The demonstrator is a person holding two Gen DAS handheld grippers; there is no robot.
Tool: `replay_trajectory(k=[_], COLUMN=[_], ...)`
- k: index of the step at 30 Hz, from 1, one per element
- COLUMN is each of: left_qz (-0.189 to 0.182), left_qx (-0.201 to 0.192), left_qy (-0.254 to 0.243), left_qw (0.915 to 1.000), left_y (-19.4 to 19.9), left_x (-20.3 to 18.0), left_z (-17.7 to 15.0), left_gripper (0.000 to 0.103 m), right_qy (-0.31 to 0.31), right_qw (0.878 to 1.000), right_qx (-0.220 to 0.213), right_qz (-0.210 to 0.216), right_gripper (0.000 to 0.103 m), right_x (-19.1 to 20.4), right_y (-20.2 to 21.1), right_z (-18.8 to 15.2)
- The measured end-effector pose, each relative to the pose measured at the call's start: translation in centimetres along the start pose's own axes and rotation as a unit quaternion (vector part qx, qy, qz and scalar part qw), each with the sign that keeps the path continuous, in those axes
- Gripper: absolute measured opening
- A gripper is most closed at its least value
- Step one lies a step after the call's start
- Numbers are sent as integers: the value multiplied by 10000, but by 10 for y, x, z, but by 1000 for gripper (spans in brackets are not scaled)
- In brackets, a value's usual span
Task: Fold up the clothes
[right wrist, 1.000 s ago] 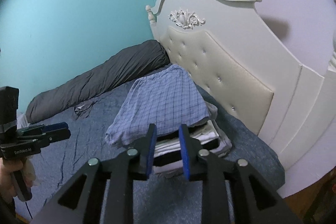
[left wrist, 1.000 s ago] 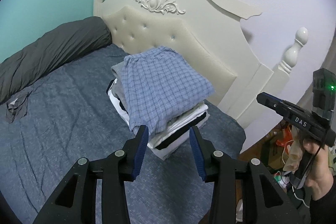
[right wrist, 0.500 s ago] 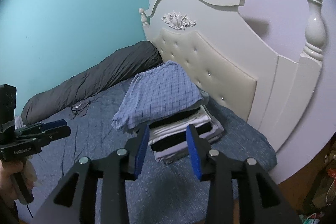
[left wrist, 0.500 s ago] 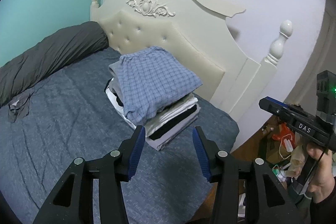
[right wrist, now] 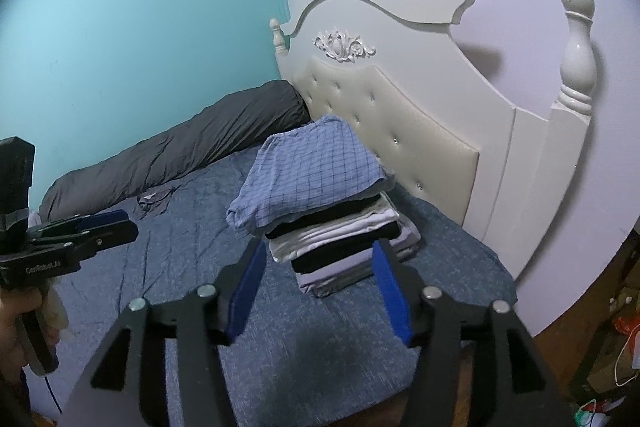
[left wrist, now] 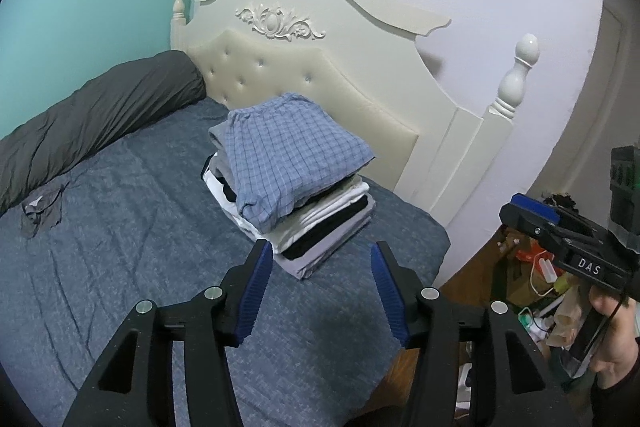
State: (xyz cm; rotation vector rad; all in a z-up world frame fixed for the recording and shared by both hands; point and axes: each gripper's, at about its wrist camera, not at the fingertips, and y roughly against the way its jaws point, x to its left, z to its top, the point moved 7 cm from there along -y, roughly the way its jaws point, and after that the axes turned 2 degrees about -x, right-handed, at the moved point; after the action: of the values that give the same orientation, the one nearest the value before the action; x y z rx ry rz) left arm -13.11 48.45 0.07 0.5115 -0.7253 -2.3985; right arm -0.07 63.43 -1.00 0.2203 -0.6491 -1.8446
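Resting on one bed (left wrist: 120,267): one folded stack (left wrist: 292,179), two empty grippers.

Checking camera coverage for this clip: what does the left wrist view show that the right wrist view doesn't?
Only the left wrist view shows the right tool from outside, above floor clutter. Only the right wrist view shows the left tool from outside. Both show the blue checked garment topping the folded clothes stack, the blue-grey bedspread, the dark grey rolled duvet, and the cream tufted headboard.
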Motion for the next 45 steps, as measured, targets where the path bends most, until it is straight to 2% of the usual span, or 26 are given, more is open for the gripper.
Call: replay_trajectory(k=[10, 21, 25, 45], left_qz=[-47, -168, -145, 9], left_qx=[-155, -212, -235, -351], left_qy=[-35, -50, -69, -176], left_qw=[9999, 9996, 9996, 9992], left_y=[21, 39, 45, 67], left_x=[-3, -9, -9, -12], left_z=[-7, -19, -23, -48], left_gripper=[58, 63, 64, 84], right_qy=[-29, -53, -94, -62], right_qw=[9999, 9998, 9997, 9993], right_qx=[-118, -176, -181, -215], right_qz=[-108, -116, -148, -291], right_gripper=[60, 71, 72, 83], right_x=[7, 18, 19, 30], right_y=[20, 36, 41, 61], right_z=[-11, -27, -31, -48])
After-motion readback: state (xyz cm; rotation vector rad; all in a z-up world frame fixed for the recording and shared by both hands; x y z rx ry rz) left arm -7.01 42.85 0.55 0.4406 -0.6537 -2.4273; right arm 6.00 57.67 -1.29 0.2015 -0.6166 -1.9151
